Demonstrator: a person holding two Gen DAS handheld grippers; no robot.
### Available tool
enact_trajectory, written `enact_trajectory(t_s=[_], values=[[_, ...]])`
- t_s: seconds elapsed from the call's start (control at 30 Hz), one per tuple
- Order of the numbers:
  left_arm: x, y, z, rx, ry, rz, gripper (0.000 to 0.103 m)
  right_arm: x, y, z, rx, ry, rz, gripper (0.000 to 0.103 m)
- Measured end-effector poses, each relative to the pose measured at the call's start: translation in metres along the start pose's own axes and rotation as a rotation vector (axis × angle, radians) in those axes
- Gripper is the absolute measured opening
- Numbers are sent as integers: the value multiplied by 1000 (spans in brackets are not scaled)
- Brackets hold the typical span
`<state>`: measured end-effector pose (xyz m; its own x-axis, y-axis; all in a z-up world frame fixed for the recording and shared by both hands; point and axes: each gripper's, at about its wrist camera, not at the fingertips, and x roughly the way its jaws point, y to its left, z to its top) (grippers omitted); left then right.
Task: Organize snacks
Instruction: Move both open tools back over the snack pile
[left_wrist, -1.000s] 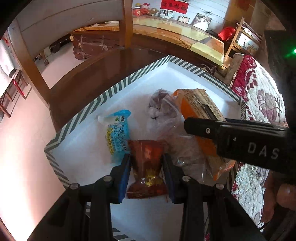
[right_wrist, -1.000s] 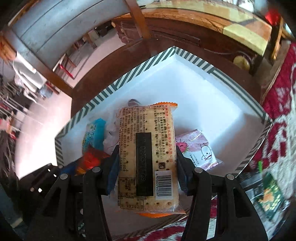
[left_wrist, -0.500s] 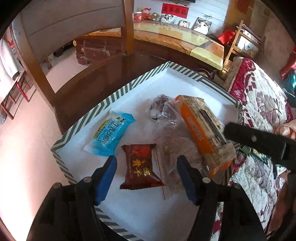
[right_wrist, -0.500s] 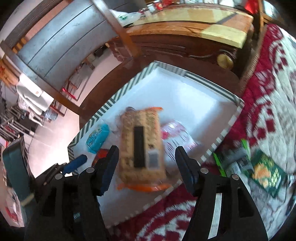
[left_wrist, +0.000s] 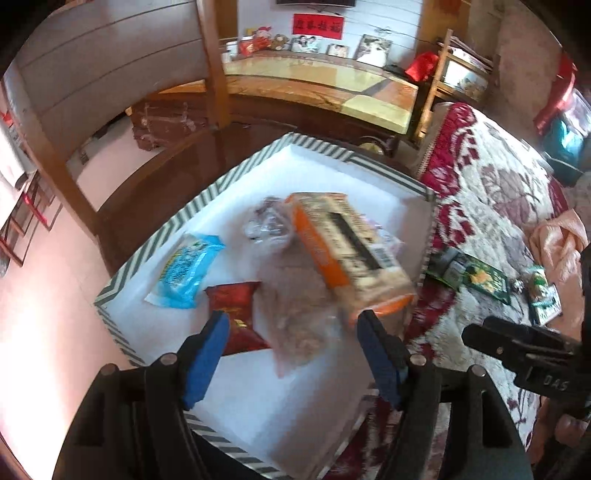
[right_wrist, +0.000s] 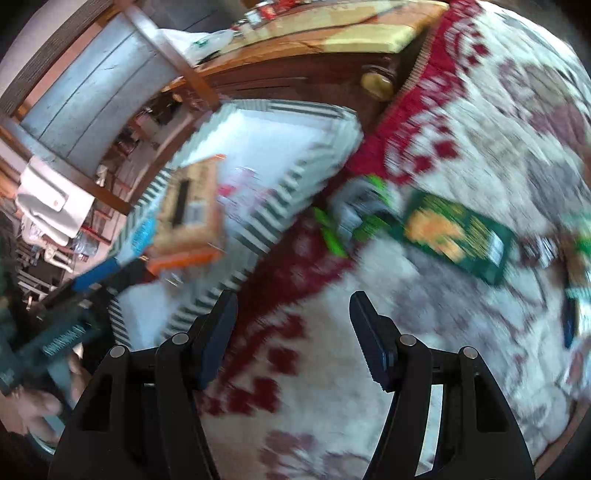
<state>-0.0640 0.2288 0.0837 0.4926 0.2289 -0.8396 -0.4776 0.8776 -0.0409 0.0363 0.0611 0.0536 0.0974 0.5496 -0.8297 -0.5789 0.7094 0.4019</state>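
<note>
Left wrist view: close, angled steeply down over the striped-rim tray (left_wrist: 207, 201), own fingers (left_wrist: 207, 365) at 6 o'clock, sideboard (left_wrist: 325, 92) at 12. Right wrist view: same steep tilt, blurred, above the floral blanket (right_wrist: 461, 122), tray (right_wrist: 291, 201) at 10 o'clock. Shared: tray, orange cracker pack (left_wrist: 343, 251) (right_wrist: 188, 210), green packet (left_wrist: 476, 275) (right_wrist: 458, 232).

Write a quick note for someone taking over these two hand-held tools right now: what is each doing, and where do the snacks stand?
Left tool: open, jaws just widened, nothing gripped; it hangs over the red packet lying in the striped tray.
Right tool: open, empty, over the floral blanket.
In the tray: blue packet, red packet, clear bags, orange cracker pack.
Left on the blanket: green packet and a few smaller ones beside it.
</note>
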Motion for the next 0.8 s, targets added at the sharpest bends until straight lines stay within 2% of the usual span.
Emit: enact_trajectory(t_s=[0.13, 0.23, 0.3, 0.37, 0.53, 0.6, 0.7, 0.8], values=[[1, -20, -1, 41, 8, -24, 74, -6, -41, -14, 107, -7, -8, 63], [2, -38, 0, 78, 16, -42, 74, -13, -67, -13, 192, -37, 67, 63], [3, -48, 1, 103, 18, -46, 74, -16, -72, -7, 211, -56, 78, 63], [4, -54, 1, 116, 18, -48, 74, -20, -73, 3, 189, -76, 34, 63], [10, -66, 4, 145, 38, -54, 74, -18, -75, 32, 163, -81, 31, 64], [11, -69, 7, 153, 35, -55, 74, -16, -74, 42, 122, -77, 9, 63], [13, -72, 10, 152, 37, -62, 75, -11, -72, 54, 14, -60, -68, 63], [16, -72, 10, 148, 50, -61, 75, -4, -80, 67, -55, -15, -116, 63]])
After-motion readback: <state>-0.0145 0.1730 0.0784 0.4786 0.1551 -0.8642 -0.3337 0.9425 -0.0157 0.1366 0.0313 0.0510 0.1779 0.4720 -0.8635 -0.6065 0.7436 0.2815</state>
